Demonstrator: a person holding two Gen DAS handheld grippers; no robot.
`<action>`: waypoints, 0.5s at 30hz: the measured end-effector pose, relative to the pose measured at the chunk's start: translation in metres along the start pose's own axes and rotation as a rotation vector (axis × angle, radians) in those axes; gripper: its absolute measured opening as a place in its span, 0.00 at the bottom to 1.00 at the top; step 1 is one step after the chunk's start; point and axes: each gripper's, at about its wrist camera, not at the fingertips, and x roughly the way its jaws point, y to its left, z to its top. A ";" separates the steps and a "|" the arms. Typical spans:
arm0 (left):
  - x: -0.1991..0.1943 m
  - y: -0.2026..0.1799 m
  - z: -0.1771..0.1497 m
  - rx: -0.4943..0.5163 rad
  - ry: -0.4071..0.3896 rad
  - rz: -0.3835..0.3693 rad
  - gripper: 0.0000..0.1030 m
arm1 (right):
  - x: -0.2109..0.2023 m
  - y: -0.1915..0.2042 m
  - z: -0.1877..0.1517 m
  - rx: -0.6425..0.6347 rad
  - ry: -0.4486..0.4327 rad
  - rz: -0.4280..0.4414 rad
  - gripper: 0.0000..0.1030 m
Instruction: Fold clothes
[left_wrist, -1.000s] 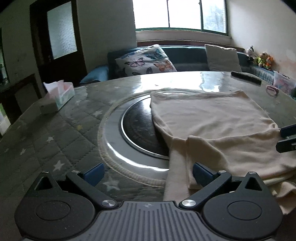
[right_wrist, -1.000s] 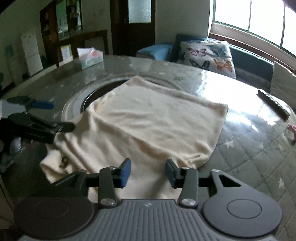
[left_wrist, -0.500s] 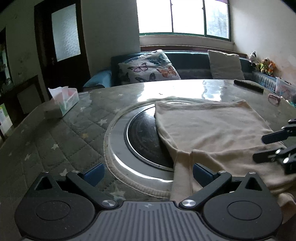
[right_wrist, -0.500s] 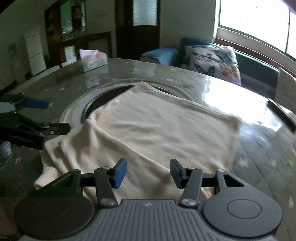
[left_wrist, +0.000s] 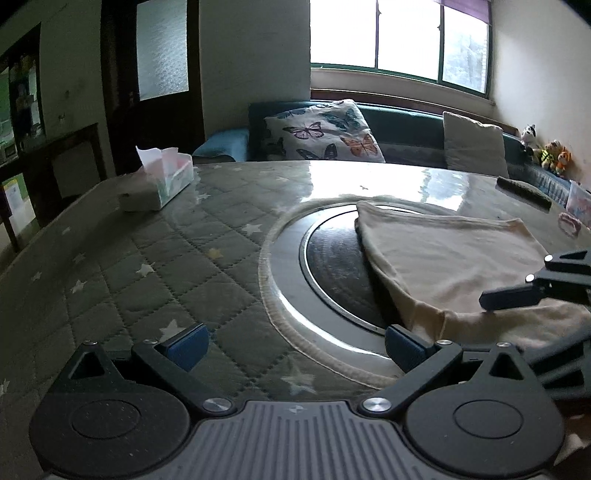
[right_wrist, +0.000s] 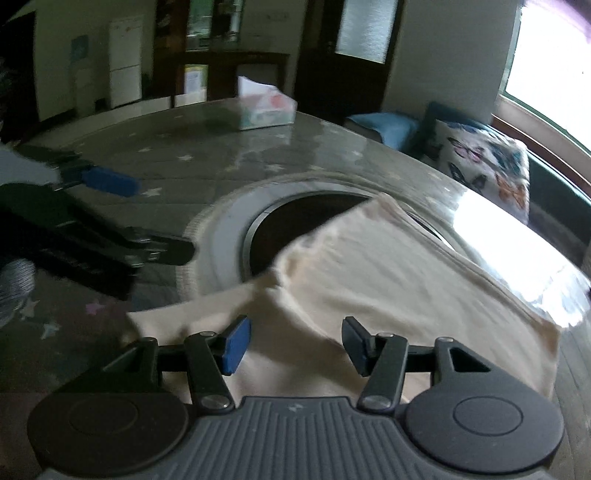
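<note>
A cream garment (left_wrist: 454, 258) (right_wrist: 388, 280) lies folded on the round table, partly over the dark centre disc (left_wrist: 340, 273) (right_wrist: 291, 221). My left gripper (left_wrist: 295, 345) is open over the quilted cover, left of the garment, with nothing between its fingers. My right gripper (right_wrist: 291, 345) is open just above the garment's near part, its pads wide apart and holding nothing. In the left wrist view the right gripper (left_wrist: 535, 284) shows at the right edge over the cloth. The left gripper (right_wrist: 122, 221) shows at the left in the right wrist view.
A tissue box (left_wrist: 160, 179) (right_wrist: 264, 107) stands on the far left of the table (left_wrist: 147, 258). A dark remote (left_wrist: 524, 190) lies at the far right. Behind the table a sofa holds a butterfly cushion (left_wrist: 325, 131) and a beige cushion (left_wrist: 474, 142). A sleeve (right_wrist: 14, 291) shows at left.
Both grippers have swung to the left. The left one has moved off the garment's near corner and now sits over the bare cover. The right one has opened wider. The garment's near folds have shifted.
</note>
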 end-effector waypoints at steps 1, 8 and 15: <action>0.000 0.002 0.000 -0.005 0.000 -0.001 1.00 | -0.001 0.005 0.001 -0.017 -0.001 0.001 0.54; 0.003 -0.005 0.003 0.008 -0.007 -0.074 1.00 | -0.028 0.003 -0.001 -0.006 -0.005 -0.026 0.58; 0.009 -0.026 0.003 0.060 0.005 -0.149 1.00 | -0.040 -0.009 -0.027 0.065 0.079 -0.135 0.58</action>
